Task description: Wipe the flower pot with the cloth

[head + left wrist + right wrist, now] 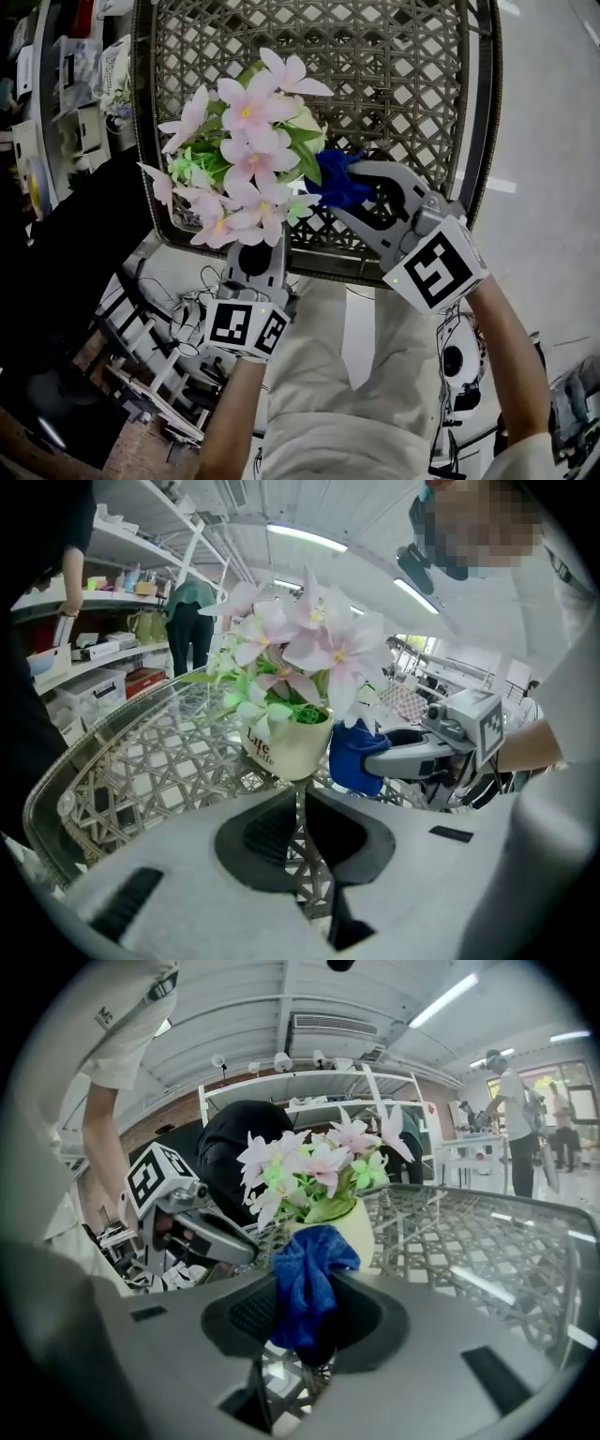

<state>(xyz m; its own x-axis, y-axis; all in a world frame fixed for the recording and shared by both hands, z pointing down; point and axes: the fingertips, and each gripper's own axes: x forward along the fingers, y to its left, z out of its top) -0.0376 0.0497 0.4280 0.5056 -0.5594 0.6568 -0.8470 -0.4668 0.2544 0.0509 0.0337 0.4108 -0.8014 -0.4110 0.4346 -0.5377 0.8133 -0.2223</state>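
On a lattice-topped table [142, 141] seen from the head view, pink flowers [248, 155] hide the pot under them. The right gripper [349, 190] presses a blue cloth [336, 183] in at the bouquet's right side, and the left gripper [254, 258] sits just below the blooms, near the table's front rim. In the left gripper view, that gripper's jaws are drawn nearly together with nothing between them, only lattice showing through the slit. The cream flower pot [291, 747] stands upright just beyond them, unheld, with the cloth touching its right wall. The pot holds pink blossoms, green leaves and green filler. In the right gripper view, the jaws are clamped on the bunched cloth, which hangs in front of the pot. The likely risk: the pot looks light and top-heavy, with nothing gripping it, so a firm sideways wipe could slide or tip it toward the near edge. The cloth could also snag the petals.
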